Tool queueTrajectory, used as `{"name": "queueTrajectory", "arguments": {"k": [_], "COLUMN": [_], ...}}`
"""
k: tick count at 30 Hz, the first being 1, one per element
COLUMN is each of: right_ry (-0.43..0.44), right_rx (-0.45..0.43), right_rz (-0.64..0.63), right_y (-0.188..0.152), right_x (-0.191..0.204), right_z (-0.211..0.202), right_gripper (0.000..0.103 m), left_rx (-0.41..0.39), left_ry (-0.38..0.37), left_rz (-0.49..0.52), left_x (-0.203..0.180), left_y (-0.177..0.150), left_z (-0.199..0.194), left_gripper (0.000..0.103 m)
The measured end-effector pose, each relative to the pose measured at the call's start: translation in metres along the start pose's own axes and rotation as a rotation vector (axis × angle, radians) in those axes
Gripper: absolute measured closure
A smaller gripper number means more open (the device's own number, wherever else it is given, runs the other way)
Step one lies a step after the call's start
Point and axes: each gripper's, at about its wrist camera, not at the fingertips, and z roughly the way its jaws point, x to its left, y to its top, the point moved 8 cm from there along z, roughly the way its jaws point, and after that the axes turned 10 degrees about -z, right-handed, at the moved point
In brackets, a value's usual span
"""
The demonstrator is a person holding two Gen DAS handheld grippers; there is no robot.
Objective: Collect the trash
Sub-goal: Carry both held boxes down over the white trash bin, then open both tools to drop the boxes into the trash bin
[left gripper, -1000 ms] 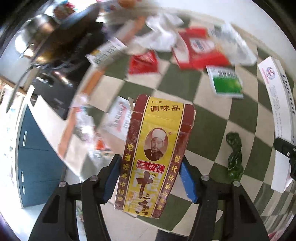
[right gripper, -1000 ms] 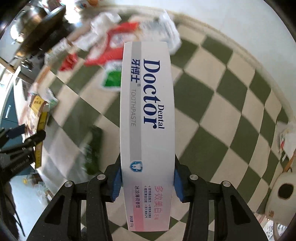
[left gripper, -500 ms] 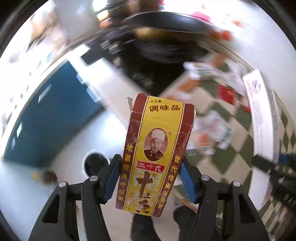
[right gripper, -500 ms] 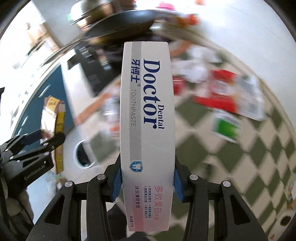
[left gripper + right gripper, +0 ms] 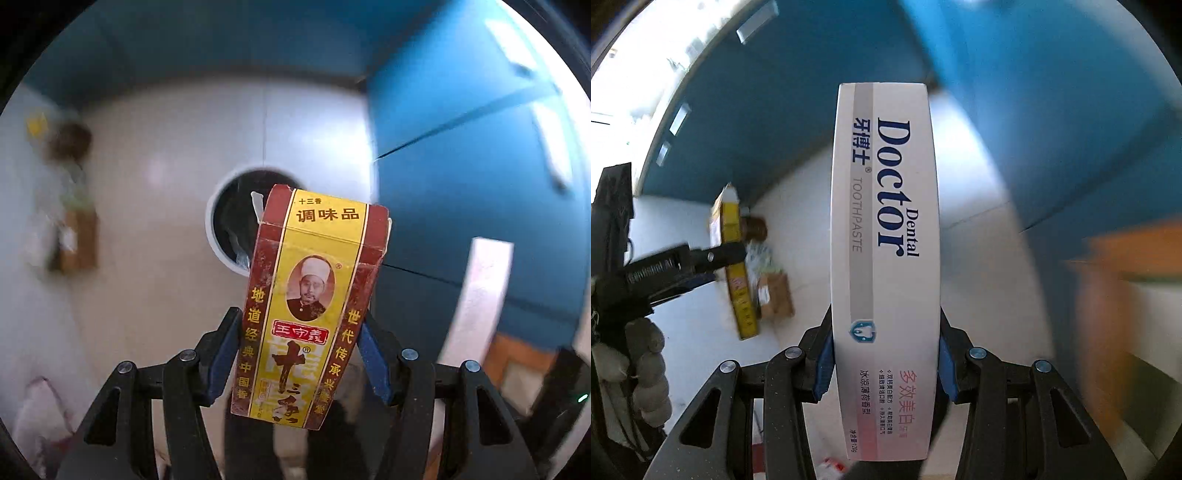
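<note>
My left gripper (image 5: 299,354) is shut on a yellow and dark red spice box (image 5: 314,295), which stands upright between its blue pads. Beyond the box, on the pale floor, is a round white-rimmed trash bin (image 5: 229,225) with a dark liner, partly hidden by the box. My right gripper (image 5: 884,354) is shut on a long white toothpaste box (image 5: 886,236). In the right wrist view the left gripper (image 5: 713,254) shows at the left, with the spice box (image 5: 737,273) seen edge-on in it and a gloved hand (image 5: 646,369) below.
Blue cabinet doors (image 5: 480,166) rise at the right and back. A brown cardboard box with scraps (image 5: 74,236) lies on the floor at the left; it also shows in the right wrist view (image 5: 775,295). A blurred orange-brown surface (image 5: 1115,288) is at the right.
Both grippers have swung away from the checkered tabletop with its litter to the floor, the blue cabinets and the bin. Each box stays gripped as before.
</note>
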Motion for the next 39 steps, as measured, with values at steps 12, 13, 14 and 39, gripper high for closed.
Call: {"name": "queueTrajectory", "arguments": {"k": [12, 13, 14, 39], "right_ry": [0.114, 0.115, 0.116, -0.511], "right_rx": [0.426, 0.448, 0.464, -0.026], "right_rz": [0.080, 0.094, 0.106, -0.201], "right_y": [0.054, 0.056, 0.057, 0.097], "right_x": [-0.052, -0.056, -0.053, -0.026], "right_z": [0.297, 0.307, 0.315, 0.219], "right_gripper": [0.055, 0.054, 0.054, 0.000], "left_rx": [0.368, 0.393, 0.415, -0.254], "left_ry": [-0.148, -0.146, -0.142, 0.360], "left_rz": [-0.235, -0.234, -0.239, 0.038], "left_x": [0.066, 0.067, 0.069, 0.119], "left_y": [0.119, 0.120, 0.121, 0.079], "left_z": [0.266, 0.275, 0.283, 0.177], "left_gripper": [0.043, 0.043, 0.043, 0.004]}}
